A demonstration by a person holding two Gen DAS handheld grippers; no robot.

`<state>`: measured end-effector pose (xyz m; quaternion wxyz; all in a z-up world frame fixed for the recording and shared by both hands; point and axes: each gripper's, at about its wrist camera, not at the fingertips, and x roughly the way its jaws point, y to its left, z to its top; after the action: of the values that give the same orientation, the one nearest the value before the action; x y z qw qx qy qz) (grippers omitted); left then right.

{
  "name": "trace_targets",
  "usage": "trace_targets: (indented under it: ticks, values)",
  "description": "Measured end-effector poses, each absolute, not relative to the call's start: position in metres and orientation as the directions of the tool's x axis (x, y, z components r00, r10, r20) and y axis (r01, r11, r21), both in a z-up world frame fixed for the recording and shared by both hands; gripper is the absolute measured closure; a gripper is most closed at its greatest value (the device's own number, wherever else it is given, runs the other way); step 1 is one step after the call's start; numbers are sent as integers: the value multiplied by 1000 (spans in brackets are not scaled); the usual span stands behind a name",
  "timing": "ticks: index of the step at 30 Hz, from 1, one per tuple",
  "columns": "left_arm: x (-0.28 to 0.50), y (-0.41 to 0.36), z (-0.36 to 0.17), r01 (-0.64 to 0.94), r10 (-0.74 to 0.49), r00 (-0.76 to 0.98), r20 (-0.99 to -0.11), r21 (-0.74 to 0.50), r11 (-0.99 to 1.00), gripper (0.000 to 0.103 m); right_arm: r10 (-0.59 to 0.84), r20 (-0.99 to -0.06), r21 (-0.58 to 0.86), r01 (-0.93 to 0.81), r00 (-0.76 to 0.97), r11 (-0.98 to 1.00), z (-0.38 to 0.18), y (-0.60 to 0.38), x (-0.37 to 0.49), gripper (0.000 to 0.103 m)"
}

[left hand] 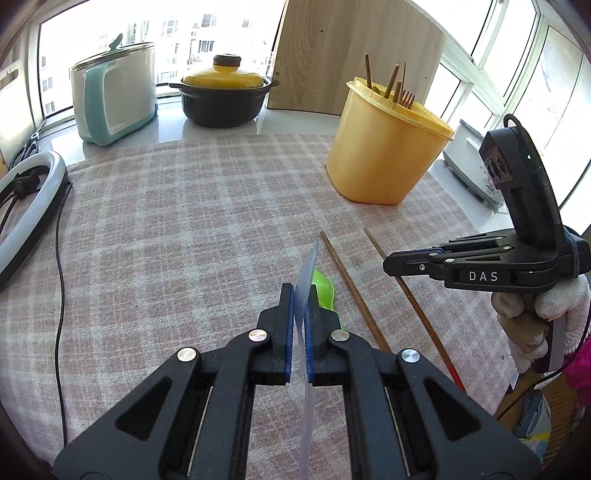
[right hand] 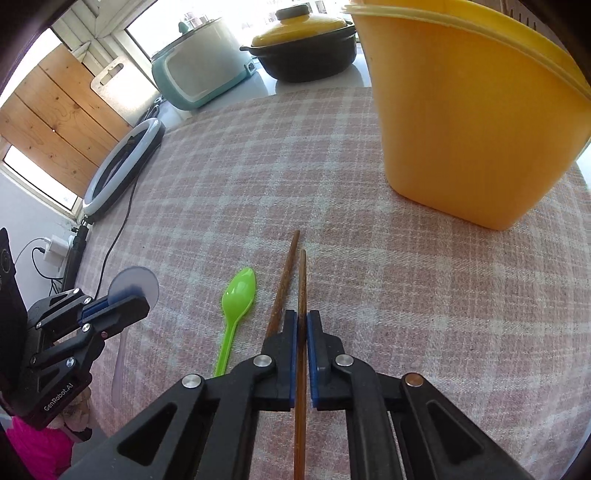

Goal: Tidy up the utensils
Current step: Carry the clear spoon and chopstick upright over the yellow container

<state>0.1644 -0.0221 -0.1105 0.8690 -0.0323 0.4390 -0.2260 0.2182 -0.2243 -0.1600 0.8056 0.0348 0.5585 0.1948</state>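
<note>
Both views are bright with daylight. In the left wrist view the windows (left hand: 177, 33) behind the counter are overexposed, detail outside partly washed out. The white counter (left hand: 288, 123) carries a glossy reflection beneath the black pot (left hand: 223, 99). The yellow container (right hand: 469, 122) is backlit and glows at its rim. Shadows on the checked cloth (right hand: 229, 177) are soft and short. Fisheye distortion bends straight edges strongly towards the borders; dark vignetting fills the corners. Centre focus is sharp; the nearest gripper bodies are slightly soft.
</note>
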Motion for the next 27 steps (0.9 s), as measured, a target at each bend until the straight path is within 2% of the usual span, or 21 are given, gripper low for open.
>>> trace_targets:
  ticks: [14,27]
  values:
    - [195,-46,-44,389,-505,610,-610,-325,862,100,458,-704,346,-301,543,889,-76,-276,172,101]
    - [246,-103,9,442,-555,669,-495,-336,832,100,433,-581,343,-276,689,898,-7,-315,185,101]
